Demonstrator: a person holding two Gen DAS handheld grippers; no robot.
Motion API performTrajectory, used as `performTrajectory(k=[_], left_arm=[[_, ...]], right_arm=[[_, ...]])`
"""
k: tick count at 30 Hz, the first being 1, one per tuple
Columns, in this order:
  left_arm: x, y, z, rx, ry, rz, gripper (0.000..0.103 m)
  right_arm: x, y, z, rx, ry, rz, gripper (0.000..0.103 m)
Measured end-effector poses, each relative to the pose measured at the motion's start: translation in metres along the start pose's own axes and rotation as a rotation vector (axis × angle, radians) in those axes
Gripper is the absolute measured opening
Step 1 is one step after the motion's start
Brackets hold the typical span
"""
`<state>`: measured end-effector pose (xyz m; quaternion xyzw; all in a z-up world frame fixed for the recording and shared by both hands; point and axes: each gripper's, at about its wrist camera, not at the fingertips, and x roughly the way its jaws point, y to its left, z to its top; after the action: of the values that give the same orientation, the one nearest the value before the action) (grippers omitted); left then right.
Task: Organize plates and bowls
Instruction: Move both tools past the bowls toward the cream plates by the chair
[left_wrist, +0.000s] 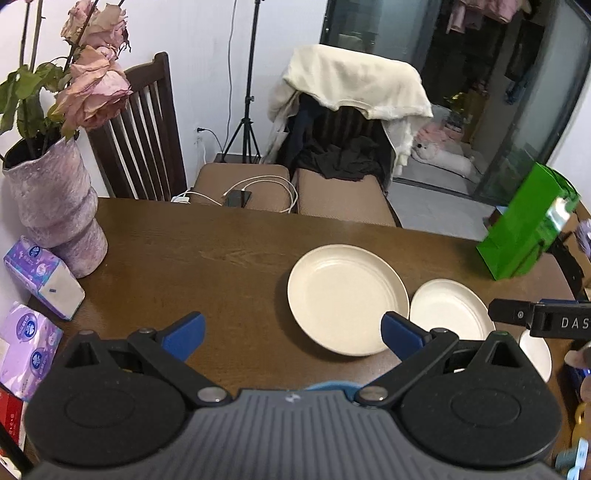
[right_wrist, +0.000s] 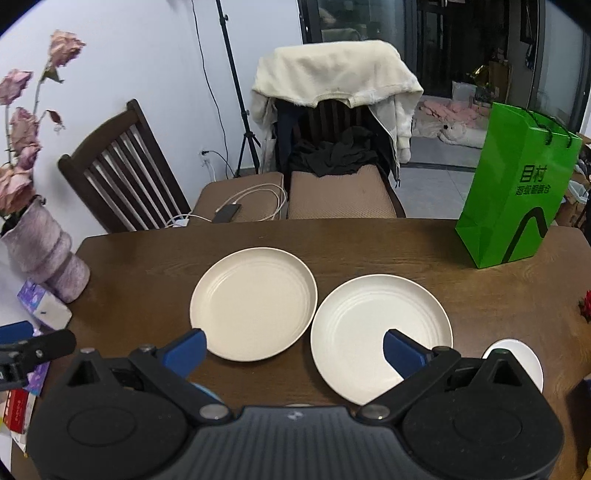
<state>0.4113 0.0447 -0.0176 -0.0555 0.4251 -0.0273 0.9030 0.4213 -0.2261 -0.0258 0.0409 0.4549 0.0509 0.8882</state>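
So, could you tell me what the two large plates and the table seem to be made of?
Cream plate and whiter plate: matte, ridged inside, likely plastic or fibre composite, not glazed ceramic. Table: dark brown wood or veneer, grain visible, slight sheen.

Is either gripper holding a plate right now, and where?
No. The left gripper and right gripper are both open and empty.

1. Right gripper (right_wrist: 293, 350), fingers spread wide, empty, at 6 o'clock.
2. Cream plate (right_wrist: 253, 303) at centre, white plate (right_wrist: 376, 332) just beside it toward 4 o'clock.
3. Green bag (right_wrist: 513, 192) at 2 o'clock.
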Motion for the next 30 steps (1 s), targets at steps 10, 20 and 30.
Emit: performTrajectory(k=[10,20,30], left_arm=[[0.055,-0.003,0.038,-0.042,0.042,0.067,0.103],[0.128,-0.004,0.044,-0.057,0.137,0.11,0.103],[0.177,0.008,0.03,-0.1,0.193,0.129,0.103]], right_arm=[[0.054,-0.008,0.044,0.014,0.044,0.0,0.1],[0.122,-0.011,0.056,0.011,0.073,0.019,0.085],[0.177,-0.014,0.045,-0.001,0.092,0.03,0.069]])
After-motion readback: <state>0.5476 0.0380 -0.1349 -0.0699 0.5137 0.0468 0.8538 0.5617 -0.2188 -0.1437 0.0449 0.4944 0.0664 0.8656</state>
